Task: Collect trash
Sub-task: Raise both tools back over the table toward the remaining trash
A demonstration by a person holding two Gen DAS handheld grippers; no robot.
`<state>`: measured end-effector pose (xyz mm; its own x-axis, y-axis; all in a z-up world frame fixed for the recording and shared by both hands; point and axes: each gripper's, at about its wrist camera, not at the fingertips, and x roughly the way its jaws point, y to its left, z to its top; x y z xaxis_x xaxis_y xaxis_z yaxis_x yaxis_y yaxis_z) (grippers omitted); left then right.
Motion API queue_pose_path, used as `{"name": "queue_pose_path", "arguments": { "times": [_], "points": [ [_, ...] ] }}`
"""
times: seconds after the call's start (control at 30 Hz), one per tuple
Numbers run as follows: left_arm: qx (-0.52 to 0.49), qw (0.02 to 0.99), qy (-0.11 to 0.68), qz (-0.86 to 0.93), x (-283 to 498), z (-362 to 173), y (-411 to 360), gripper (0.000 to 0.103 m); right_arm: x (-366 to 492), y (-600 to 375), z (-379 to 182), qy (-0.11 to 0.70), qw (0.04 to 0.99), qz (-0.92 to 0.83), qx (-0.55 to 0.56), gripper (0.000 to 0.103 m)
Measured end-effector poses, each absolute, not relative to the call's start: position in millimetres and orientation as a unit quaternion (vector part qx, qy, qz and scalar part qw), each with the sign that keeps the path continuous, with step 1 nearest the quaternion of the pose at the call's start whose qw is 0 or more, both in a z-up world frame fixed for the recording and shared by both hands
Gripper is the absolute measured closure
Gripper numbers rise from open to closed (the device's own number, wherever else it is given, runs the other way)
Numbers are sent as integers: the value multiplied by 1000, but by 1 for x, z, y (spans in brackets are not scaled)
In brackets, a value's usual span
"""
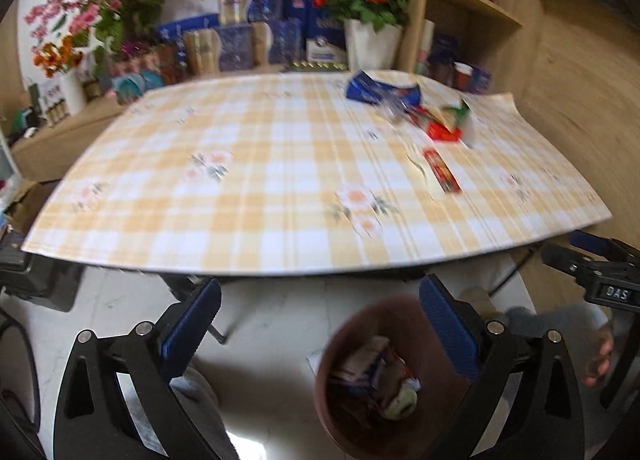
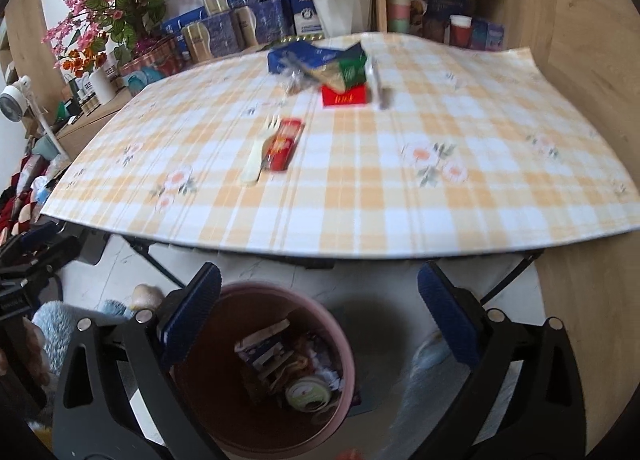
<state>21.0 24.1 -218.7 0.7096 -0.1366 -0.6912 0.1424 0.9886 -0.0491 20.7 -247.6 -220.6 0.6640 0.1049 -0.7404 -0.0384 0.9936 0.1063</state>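
Note:
A round brown-pink bin (image 2: 344, 344) stands on the floor in front of the table, with wrappers, cartons and a crumpled ball inside; the same bin (image 1: 328, 356) shows low in the left wrist view. My left gripper (image 1: 320, 324) hangs open above the floor beside it, nothing between its blue pads. My right gripper (image 2: 320, 312) is open over the bin, also holding nothing. On the checked tablecloth (image 2: 360, 188) lie a red wrapper (image 2: 285, 144) beside a pale plastic fork (image 2: 256, 158), a red packet (image 2: 345, 95), a green packet (image 2: 352, 68) and a blue carton (image 2: 296, 54).
Flower pots, blue boxes and tins crowd the counter behind the table (image 2: 240, 20). A wooden shelf unit (image 1: 472, 8) rises at the back right. The other gripper's body (image 1: 600, 280) shows at the right edge of the left wrist view, with a hand (image 1: 600, 356) below it.

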Motion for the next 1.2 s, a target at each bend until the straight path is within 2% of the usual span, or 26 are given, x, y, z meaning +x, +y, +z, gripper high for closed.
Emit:
{"name": "queue_pose_path", "arguments": {
  "times": [0.67, 0.77, 1.1, 1.2],
  "points": [
    [-70, 954, 292, -6, 83, -135, 77, 6, 71, -273, -170, 361, 931, 44, 31, 6],
    [-66, 960, 271, -11, 89, -129, 80, 6, 88, -280, -169, 381, 923, 48, 34, 6],
    [-31, 955, 290, -49, 126, -138, 57, 6, 148, -284, -170, 384, 920, 37, -62, 6],
    [-47, 947, 310, -71, 140, -144, 54, 6, 174, -266, -171, 378, 911, 78, -147, 7]
  ]
}}
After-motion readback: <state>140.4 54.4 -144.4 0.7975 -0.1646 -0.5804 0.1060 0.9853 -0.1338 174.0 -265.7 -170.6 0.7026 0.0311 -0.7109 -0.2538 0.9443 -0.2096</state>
